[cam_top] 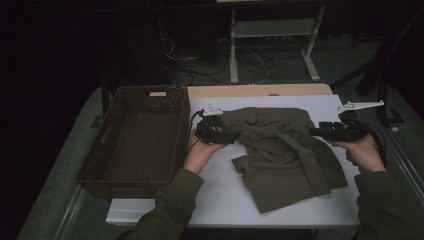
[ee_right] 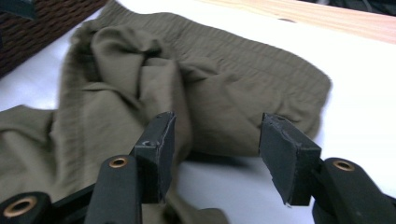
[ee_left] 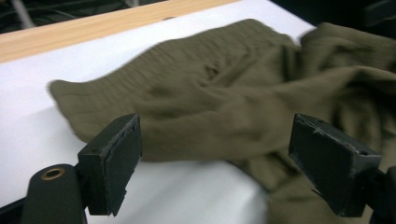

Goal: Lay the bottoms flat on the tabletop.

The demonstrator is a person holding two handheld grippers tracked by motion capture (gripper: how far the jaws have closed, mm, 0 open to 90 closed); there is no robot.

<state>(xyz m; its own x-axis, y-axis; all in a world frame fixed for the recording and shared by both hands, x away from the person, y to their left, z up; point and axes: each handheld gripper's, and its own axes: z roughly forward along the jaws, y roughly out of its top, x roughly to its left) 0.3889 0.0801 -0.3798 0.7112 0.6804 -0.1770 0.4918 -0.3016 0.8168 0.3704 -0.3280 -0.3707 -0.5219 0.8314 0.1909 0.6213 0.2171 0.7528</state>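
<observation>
An olive-green garment (cam_top: pixel 282 147) lies crumpled on the white table (cam_top: pixel 220 195); its ribbed band shows in the left gripper view (ee_left: pixel 224 102) and the right gripper view (ee_right: pixel 196 88). My left gripper (cam_top: pixel 234 136) hovers at the garment's left edge, its jaws wide apart with nothing between the pads (ee_left: pixel 114 161). My right gripper (cam_top: pixel 314 132) is held at the garment's right edge, its jaws also apart and bare, the pads (ee_right: pixel 161 149) above the cloth. Both grippers point toward each other across the cloth.
A dark brown wicker basket (cam_top: pixel 112 165) with nothing in it stands on the left part of the table. A wooden strip (cam_top: pixel 260 90) runs along the table's far edge. Beyond it are white frame legs (cam_top: pixel 312 60) and cables on the floor.
</observation>
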